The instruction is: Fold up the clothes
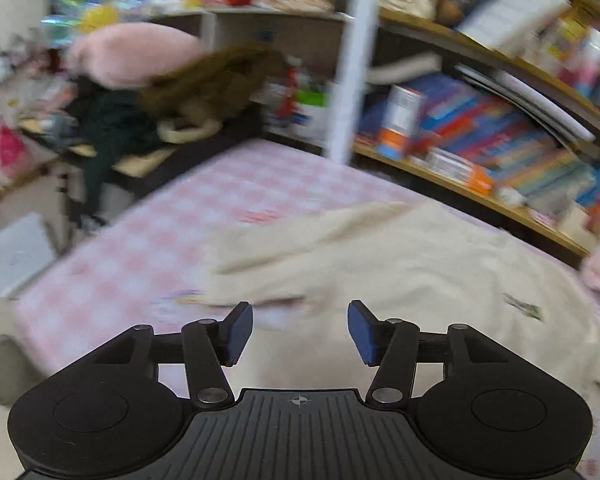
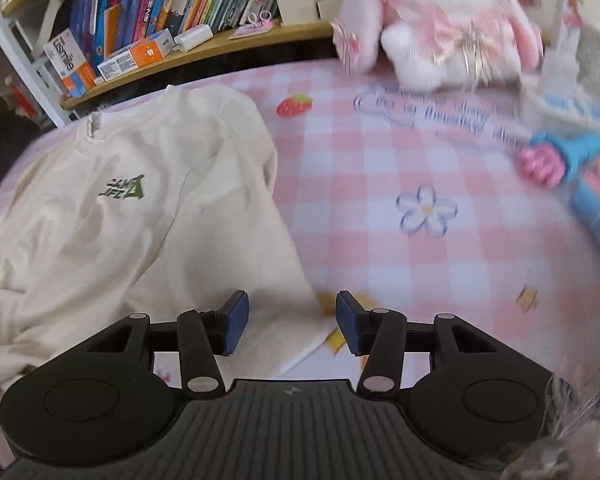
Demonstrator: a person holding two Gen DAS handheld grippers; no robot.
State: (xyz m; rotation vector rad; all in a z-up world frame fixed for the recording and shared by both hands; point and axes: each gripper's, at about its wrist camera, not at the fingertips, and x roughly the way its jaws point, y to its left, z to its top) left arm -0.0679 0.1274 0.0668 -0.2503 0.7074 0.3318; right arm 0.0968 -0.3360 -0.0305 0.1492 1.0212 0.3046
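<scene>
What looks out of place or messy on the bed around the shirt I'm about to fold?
The cream sweatshirt lies rumpled, one sleeve bunched across itself rather than spread flat. A plush bunny and a blue and pink toy clutter the checked bedsheet beside it.

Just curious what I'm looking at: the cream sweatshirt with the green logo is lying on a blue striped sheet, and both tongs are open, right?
Not quite: the cream sweatshirt with the green logo lies on a pink-and-white checked sheet, not a blue striped one, as the right wrist view shows. Both the left tongs and right tongs are indeed open.
</scene>
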